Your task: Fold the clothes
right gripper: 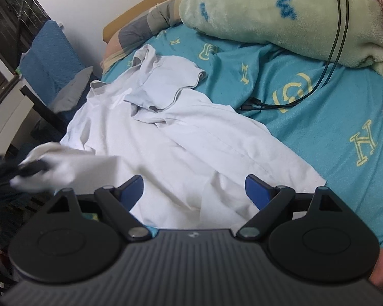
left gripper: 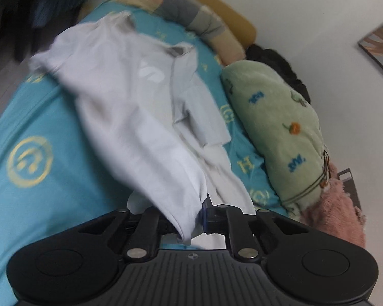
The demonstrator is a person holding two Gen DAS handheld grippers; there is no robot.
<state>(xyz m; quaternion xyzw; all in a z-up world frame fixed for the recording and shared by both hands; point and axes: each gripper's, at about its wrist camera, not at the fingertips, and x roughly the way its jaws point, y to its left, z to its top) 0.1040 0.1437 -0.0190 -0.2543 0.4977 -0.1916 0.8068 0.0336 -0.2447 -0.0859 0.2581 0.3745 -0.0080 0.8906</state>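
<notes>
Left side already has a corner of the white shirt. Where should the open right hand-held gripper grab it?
Probably the free bottom hem corner of the white shirt, approached from the right over the teal bedsheet. That edge lies flat and single-layered, just beyond the right hand-held gripper.

Left gripper (left gripper: 203,215): jaws drawn together, pinching fold of white shirt (left gripper: 130,107), cloth draped over left finger. In right wrist view it appeared blurred at far left. Right gripper (right gripper: 195,191): jaws spread wide apart, blue pads (right gripper: 258,191) bare, hovering just above shirt. Person's fingertip visible at housing's lower right edge.
</notes>
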